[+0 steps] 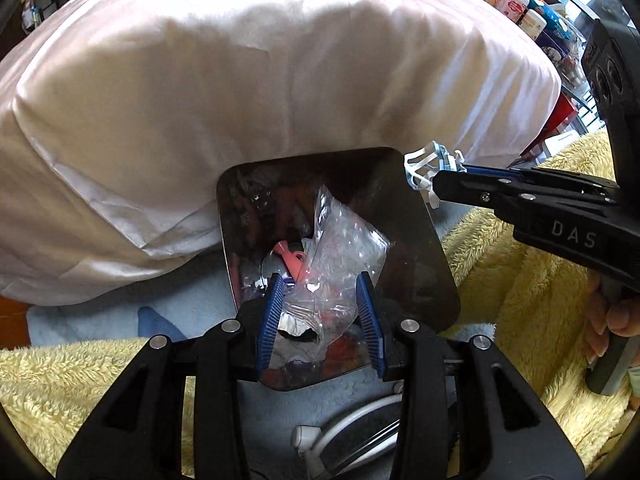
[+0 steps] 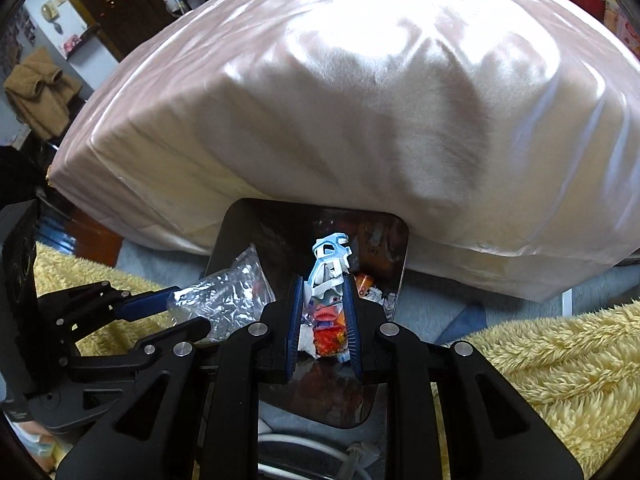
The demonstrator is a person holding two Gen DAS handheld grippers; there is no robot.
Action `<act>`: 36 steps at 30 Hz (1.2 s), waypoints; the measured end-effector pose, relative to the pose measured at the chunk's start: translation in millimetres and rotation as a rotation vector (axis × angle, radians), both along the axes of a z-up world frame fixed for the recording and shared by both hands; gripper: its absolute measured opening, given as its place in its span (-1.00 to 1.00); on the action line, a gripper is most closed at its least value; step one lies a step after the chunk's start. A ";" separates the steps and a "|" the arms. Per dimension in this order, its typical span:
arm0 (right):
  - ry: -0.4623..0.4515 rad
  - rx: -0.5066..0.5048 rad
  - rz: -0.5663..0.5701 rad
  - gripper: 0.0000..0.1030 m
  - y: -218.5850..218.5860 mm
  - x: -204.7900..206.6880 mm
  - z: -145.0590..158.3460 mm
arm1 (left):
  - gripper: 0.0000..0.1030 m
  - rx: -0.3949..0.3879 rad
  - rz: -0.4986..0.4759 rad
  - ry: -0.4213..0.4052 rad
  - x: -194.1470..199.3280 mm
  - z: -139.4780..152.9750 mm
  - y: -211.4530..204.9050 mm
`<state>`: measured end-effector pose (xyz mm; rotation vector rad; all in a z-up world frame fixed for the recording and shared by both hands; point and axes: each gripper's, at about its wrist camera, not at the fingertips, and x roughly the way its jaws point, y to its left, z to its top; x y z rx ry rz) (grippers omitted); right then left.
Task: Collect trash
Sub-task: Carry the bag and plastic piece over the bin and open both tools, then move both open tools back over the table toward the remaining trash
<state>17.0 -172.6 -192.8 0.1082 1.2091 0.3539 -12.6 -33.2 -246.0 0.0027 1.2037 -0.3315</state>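
A shiny metal trash bin (image 1: pixel 420 248) stands open below both grippers, with wrappers and a pink scrap inside. My left gripper (image 1: pixel 320 280) is shut on a crumpled clear plastic bag (image 1: pixel 340 236), held over the bin's mouth. In the right wrist view the same left gripper (image 2: pixel 188 310) and bag (image 2: pixel 228 292) sit at the bin's left rim (image 2: pixel 236 232). My right gripper (image 2: pixel 323 280) is shut on a white and light-blue plastic piece (image 2: pixel 330 252) over the bin's middle. From the left wrist view, the right gripper (image 1: pixel 440 178) holds that piece (image 1: pixel 424 164) at the bin's far right corner.
A big white satin pillow (image 1: pixel 240 100) presses against the bin's far side. Fluffy yellow blanket (image 2: pixel 540 360) lies on both sides over a pale blue rug (image 1: pixel 80 320). A white cord (image 1: pixel 352 412) lies near the bin's front. A person's hand (image 1: pixel 612 312) grips the right handle.
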 end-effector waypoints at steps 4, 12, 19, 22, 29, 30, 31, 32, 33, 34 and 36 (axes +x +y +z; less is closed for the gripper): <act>0.005 0.002 0.001 -0.55 0.0 2.2 -2.1 | -0.29 -0.013 0.018 0.016 3.5 -2.7 4.4; 0.006 0.008 -0.041 -0.07 -8.0 6.5 -4.1 | -0.04 -0.012 0.030 0.024 3.9 -2.4 8.7; 0.007 0.065 -0.099 0.27 -24.0 7.6 2.4 | 0.40 -0.028 0.033 0.029 2.5 3.2 11.0; 0.012 0.132 -0.124 0.38 -32.9 8.1 12.5 | 0.59 -0.042 0.020 0.023 1.5 11.5 10.3; -0.128 0.110 -0.130 0.42 -40.0 24.8 66.4 | 0.74 -0.022 0.019 -0.068 12.0 50.2 17.1; -0.147 0.100 -0.131 0.42 -40.8 28.5 73.6 | 0.74 -0.020 0.023 -0.086 14.8 57.3 19.5; -0.163 0.094 -0.132 0.42 -41.8 33.5 79.8 | 0.74 -0.017 0.027 -0.104 18.5 64.5 22.3; -0.176 0.088 -0.134 0.42 -42.3 40.3 85.5 | 0.74 -0.013 0.030 -0.119 22.4 71.9 25.0; -0.186 0.082 -0.136 0.42 -43.6 46.4 90.3 | 0.74 -0.009 0.034 -0.133 26.7 78.2 26.6; -0.196 0.074 -0.136 0.42 -44.5 52.8 94.5 | 0.74 -0.006 0.038 -0.146 31.3 84.7 28.9; -0.213 0.059 -0.134 0.42 -45.1 65.6 101.3 | 0.74 0.000 0.045 -0.166 41.9 95.3 32.5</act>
